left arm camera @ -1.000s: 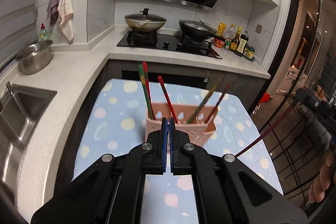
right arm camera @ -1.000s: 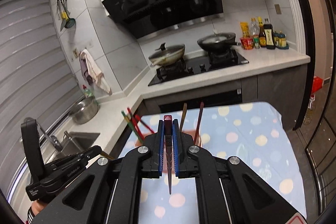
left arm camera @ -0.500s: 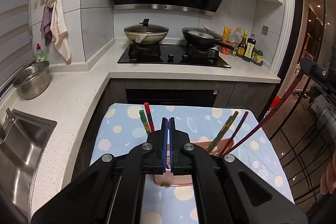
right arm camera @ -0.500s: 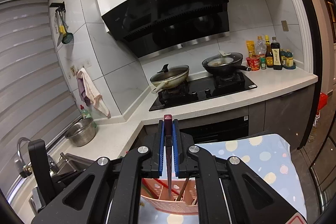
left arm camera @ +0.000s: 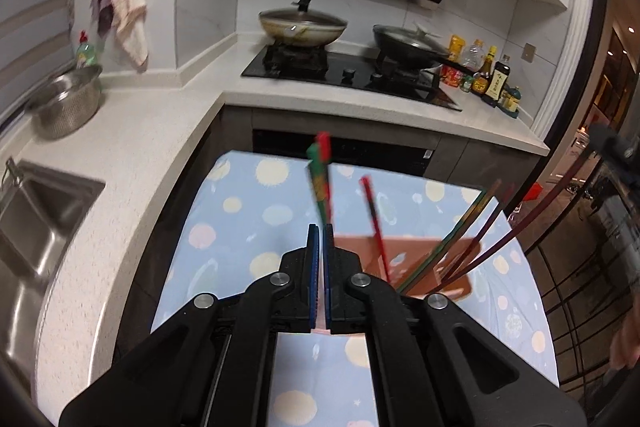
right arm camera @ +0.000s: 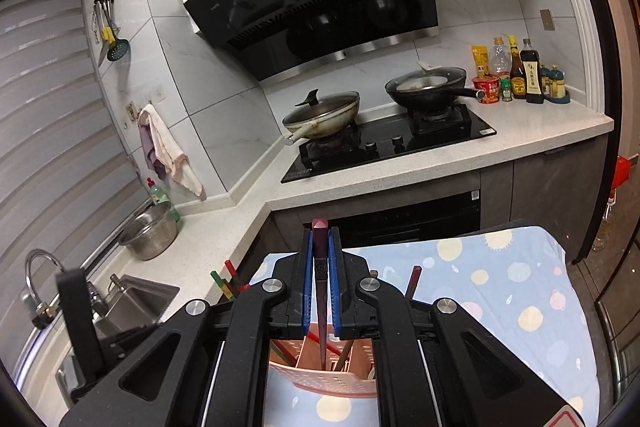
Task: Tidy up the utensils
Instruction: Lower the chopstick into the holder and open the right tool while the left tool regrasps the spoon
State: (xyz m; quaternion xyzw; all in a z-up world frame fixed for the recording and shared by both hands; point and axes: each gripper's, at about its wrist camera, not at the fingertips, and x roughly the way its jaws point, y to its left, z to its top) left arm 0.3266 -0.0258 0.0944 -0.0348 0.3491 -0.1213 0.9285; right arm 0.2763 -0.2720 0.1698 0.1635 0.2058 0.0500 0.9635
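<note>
A pink perforated utensil holder (left arm camera: 416, 259) stands on the blue dotted cloth (left arm camera: 256, 211), holding several chopsticks: a red-green pair (left arm camera: 320, 183), a red one (left arm camera: 374, 223) and brownish ones (left arm camera: 464, 231). My left gripper (left arm camera: 319, 231) is shut and empty, right above the holder's left side. My right gripper (right arm camera: 320, 243) is shut on a dark maroon chopstick (right arm camera: 320, 291), whose tip points down into the holder (right arm camera: 320, 375). That chopstick also shows in the left wrist view (left arm camera: 532, 215), slanting in from the right.
A white counter (left arm camera: 128, 155) wraps the left and back, with a sink (left arm camera: 36, 219), a steel colander (left arm camera: 64, 103), a hob with two woks (left arm camera: 304, 27), and sauce bottles (left arm camera: 492, 79). The left gripper's body shows in the right wrist view (right arm camera: 80, 311).
The right gripper has sunk, bringing the maroon chopstick's tip down into the holder. The left gripper has shifted left and tilted down over the holder, still shut.
</note>
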